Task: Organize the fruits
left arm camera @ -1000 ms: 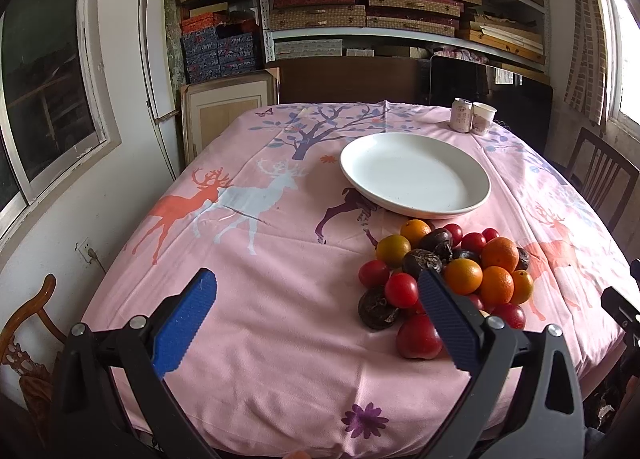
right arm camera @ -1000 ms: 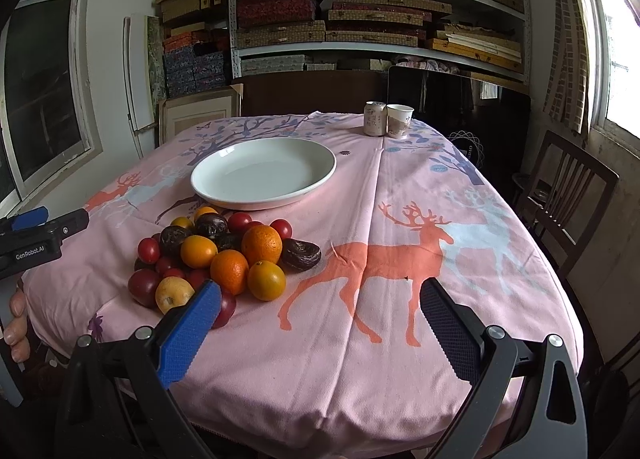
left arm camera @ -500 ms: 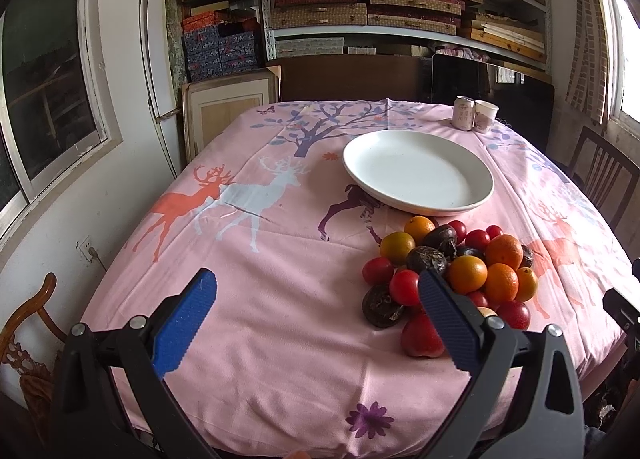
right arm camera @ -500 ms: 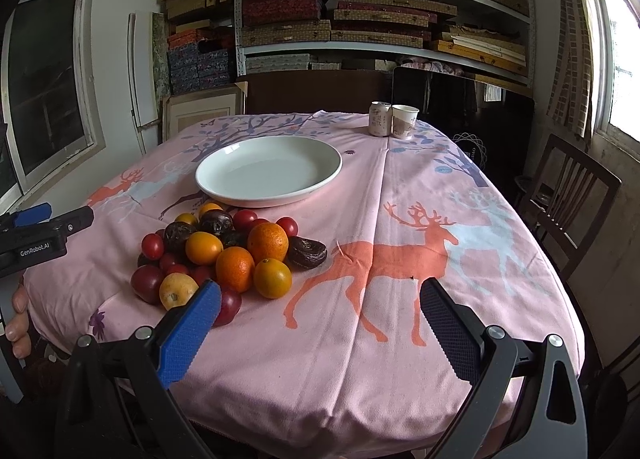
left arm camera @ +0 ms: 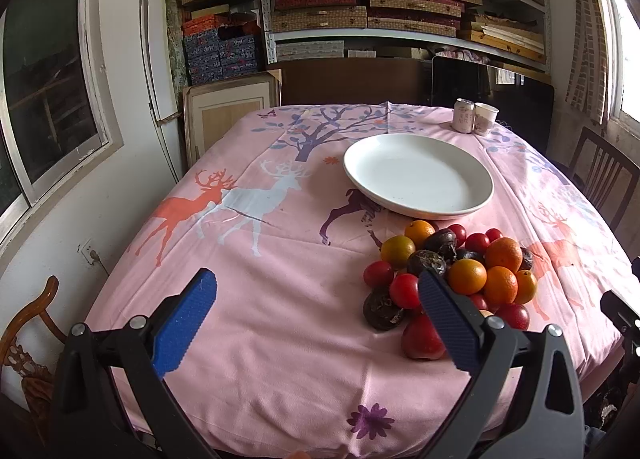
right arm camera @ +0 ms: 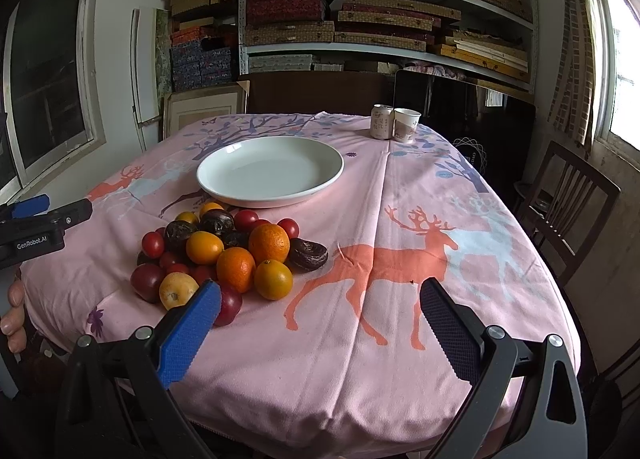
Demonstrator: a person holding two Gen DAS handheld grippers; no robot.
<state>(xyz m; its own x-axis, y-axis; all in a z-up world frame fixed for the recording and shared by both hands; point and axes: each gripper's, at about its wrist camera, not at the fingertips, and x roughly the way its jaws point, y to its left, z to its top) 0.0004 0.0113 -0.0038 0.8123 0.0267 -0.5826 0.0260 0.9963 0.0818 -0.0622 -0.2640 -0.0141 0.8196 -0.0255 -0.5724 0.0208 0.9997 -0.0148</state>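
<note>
Fruits [left arm camera: 448,271] lie heaped at right centre of the left wrist view, just below the white plate [left arm camera: 418,175] on the pink-clothed bench [left arm camera: 260,259]; the left tongs [left arm camera: 316,315] gape wide, empty. In the right wrist view, the fruits [right arm camera: 228,251] sit left of centre; the right tongs [right arm camera: 320,323] spread wide, empty.

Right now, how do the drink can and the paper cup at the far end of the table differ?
The drink can is straight-sided with a closed metal top; the paper cup tapers toward its base and is open-topped. The can stands left of the cup, and its top sits slightly higher. Both stand upright, side by side, on the pink tablecloth, with similar pale pinkish prints. Whether they touch is unclear.
</note>
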